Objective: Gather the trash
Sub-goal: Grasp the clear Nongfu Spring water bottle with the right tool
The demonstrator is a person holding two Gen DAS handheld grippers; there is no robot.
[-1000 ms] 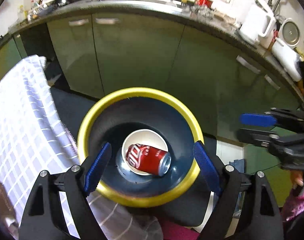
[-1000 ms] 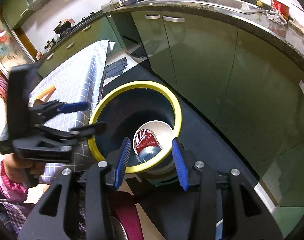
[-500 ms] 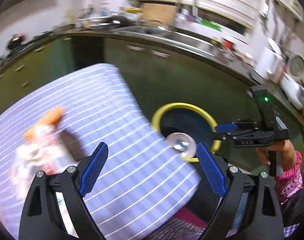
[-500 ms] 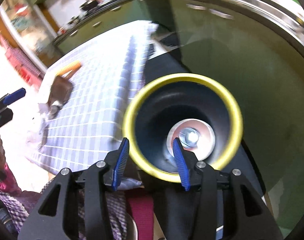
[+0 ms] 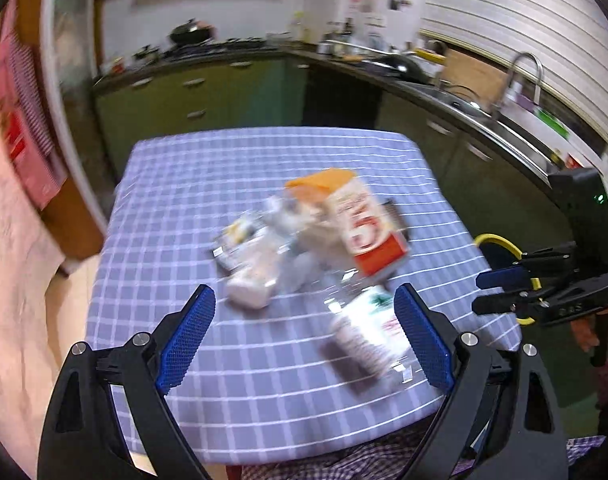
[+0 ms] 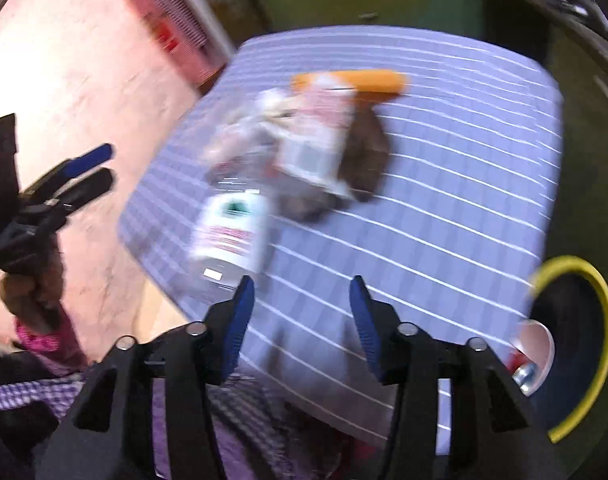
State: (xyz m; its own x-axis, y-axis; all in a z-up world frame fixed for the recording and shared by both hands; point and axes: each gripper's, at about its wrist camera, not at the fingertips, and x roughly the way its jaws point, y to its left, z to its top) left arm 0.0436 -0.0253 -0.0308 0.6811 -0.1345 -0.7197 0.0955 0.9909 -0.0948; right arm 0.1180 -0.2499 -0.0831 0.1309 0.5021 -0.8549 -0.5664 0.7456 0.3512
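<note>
Both grippers have swung away from the bin, which filled both views a second ago, and now face the table with its blue checked cloth. Left gripper hangs above the near edge of the table, jaws wide and holding nothing. Right gripper is also over the near edge, jaws apart and empty; in the left view it shows at the right side beyond the table's corner. Trash lies in a blurred heap near the middle of the cloth: a carton with an orange top and red base, crumpled clear plastic touching it on the left, a white tub on the heap's near side, and a bottle with a white label lying on its side nearest the left gripper. In the right view a brown thing lies under the carton; blur hides what it is. The bin, yellow-rimmed, stands off the table's right corner with a paper cup and a can inside.
</note>
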